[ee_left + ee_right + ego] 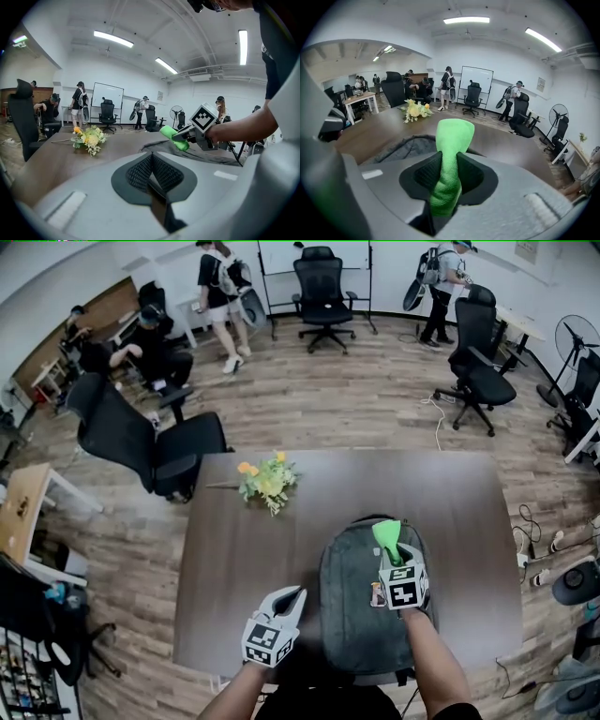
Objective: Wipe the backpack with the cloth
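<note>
1. Here, one dark brown table (234, 568), seen from steeply above.
2. One grey backpack (352, 615), lying flat at the table's near edge.
3. One bunch of yellow flowers (267, 481), lying toward the far left of the table, well apart from the backpack.
4. Two claws: right claw (392, 554) over the backpack's upper part, clenched on the cloth (387, 536); left claw (292, 596) just beside the backpack's left side, pressed closed on nothing.
5. One green cloth, free end sticking out past the right claw's jaws.
</note>
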### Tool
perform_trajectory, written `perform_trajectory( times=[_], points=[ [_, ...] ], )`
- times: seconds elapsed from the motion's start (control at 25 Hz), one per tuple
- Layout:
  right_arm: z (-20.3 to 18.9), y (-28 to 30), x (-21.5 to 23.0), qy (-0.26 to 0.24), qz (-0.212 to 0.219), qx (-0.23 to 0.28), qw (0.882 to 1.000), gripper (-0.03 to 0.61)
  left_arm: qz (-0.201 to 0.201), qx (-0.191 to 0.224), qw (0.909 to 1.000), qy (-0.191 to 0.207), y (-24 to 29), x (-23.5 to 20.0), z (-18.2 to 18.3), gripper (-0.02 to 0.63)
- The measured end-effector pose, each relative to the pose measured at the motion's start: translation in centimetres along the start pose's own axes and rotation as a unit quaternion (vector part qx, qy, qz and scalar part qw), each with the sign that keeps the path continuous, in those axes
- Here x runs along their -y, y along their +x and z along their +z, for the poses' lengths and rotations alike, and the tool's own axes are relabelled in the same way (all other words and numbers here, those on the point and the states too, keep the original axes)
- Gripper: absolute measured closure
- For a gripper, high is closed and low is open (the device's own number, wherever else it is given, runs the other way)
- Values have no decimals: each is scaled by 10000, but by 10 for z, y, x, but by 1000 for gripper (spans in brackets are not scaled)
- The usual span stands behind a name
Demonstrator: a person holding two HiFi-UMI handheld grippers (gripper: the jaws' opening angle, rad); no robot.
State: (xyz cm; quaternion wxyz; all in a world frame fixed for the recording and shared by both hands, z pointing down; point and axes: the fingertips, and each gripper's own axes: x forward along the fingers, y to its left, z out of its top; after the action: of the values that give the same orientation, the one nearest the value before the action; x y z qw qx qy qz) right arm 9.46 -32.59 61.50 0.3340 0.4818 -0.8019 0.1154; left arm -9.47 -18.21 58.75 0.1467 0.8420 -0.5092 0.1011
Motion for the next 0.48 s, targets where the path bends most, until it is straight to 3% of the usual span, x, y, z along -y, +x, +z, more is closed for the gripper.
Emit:
perform_trajectory(
  times=[0.48],
  points=[
    [-17, 5, -112, 354, 1017, -214, 9940, 485, 412, 78, 9989, -210, -21, -26, -1, 594]
  ],
)
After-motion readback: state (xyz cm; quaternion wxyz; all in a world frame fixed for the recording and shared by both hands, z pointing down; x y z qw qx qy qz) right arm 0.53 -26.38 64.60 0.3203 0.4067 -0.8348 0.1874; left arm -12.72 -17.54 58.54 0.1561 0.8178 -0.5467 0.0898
